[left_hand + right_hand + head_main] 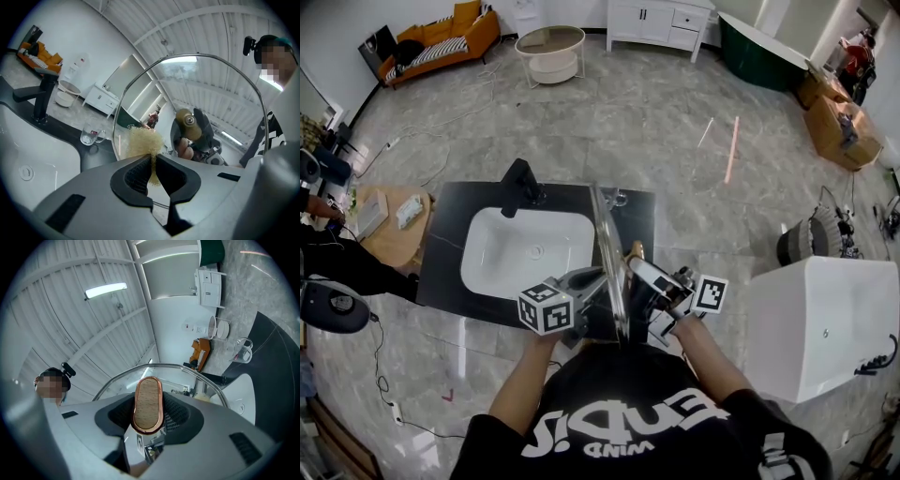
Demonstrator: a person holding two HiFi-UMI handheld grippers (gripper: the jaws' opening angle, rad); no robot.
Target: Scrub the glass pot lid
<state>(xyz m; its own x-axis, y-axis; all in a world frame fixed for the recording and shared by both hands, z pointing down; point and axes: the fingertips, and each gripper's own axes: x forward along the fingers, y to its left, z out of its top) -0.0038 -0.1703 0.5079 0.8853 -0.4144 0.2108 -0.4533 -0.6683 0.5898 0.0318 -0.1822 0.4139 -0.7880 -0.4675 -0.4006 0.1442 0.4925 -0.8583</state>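
Observation:
The glass pot lid point(610, 267) stands on edge over the counter's right part, between my two grippers. My right gripper point(642, 274) is shut on the lid's wooden, copper-rimmed knob point(148, 404), which fills the jaws of the right gripper point(148, 412). My left gripper point(153, 174) is shut on a pale yellow fibre scrubber point(140, 143), whose tuft lies against the glass of the lid point(220, 89) low on its left side. Through the glass the left gripper view shows the knob point(189, 123). In the head view the left gripper point(586, 286) sits just left of the lid.
A white sink basin point(530, 248) is set in the black counter point(450, 244), with a black faucet point(520, 185) at its back. A glass mug point(91, 135) stands on the counter behind the lid. A white box point(820, 323) stands to the right.

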